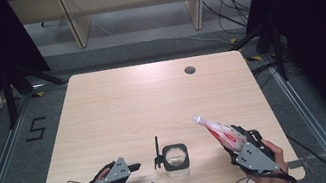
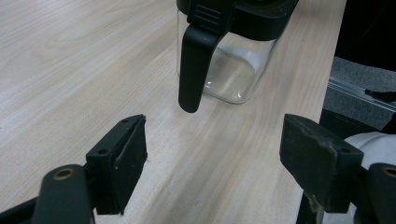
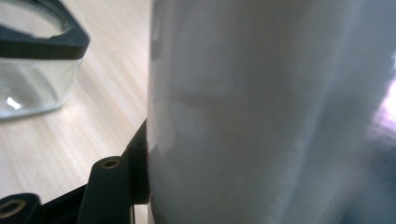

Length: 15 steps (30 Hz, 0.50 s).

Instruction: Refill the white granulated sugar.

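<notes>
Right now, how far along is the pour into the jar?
Done: the right tool has clamped the bottle and lifted it, tilted, off the table. In hand: the bottle sits right of the open glass jar, not over it. Left: pouring. The left tool is open beside the jar, holding nothing.
</notes>
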Motion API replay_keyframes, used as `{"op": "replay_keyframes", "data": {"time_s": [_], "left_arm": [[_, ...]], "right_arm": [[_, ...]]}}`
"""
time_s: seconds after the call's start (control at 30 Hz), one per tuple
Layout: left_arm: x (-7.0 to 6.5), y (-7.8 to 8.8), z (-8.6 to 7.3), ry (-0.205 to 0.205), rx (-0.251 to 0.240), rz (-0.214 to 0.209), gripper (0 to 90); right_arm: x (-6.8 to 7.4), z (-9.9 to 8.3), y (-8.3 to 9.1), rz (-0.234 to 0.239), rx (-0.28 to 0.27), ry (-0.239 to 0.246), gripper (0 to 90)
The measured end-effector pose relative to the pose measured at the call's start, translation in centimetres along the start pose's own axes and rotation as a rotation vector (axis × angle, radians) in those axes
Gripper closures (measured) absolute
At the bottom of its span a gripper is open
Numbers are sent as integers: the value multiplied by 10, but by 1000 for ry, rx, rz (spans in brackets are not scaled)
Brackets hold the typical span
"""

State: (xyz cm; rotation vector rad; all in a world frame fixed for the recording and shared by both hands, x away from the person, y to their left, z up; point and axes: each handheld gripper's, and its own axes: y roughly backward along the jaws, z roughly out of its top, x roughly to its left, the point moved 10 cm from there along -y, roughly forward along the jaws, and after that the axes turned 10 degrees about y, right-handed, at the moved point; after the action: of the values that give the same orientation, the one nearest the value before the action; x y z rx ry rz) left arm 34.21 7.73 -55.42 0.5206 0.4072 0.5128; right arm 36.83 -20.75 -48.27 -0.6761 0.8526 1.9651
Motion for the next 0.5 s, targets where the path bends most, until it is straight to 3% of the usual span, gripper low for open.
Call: {"op": "replay_keyframes", "data": {"time_s": [0.03,0.17,0.23,0.33,0.4,0.5], "left_arm": [[-3,-1,1,34,-20,-9,228],[-2,0,1,21,-16,-3,228],[-3,-1,2,38,-25,-10,228],[-2,-1,1,20,-21,-8,228],[-2,0,1,23,-12,0,228],[-3,-1,2,9,-22,-15,228]], "right_arm": [[0,1,0,-3,-1,18,425],[7,2,3,14,10,38,426],[8,1,4,7,30,82,426],[10,4,8,2,40,143,426],[11,4,9,1,46,154,426],[16,4,11,-1,64,214,426]]}}
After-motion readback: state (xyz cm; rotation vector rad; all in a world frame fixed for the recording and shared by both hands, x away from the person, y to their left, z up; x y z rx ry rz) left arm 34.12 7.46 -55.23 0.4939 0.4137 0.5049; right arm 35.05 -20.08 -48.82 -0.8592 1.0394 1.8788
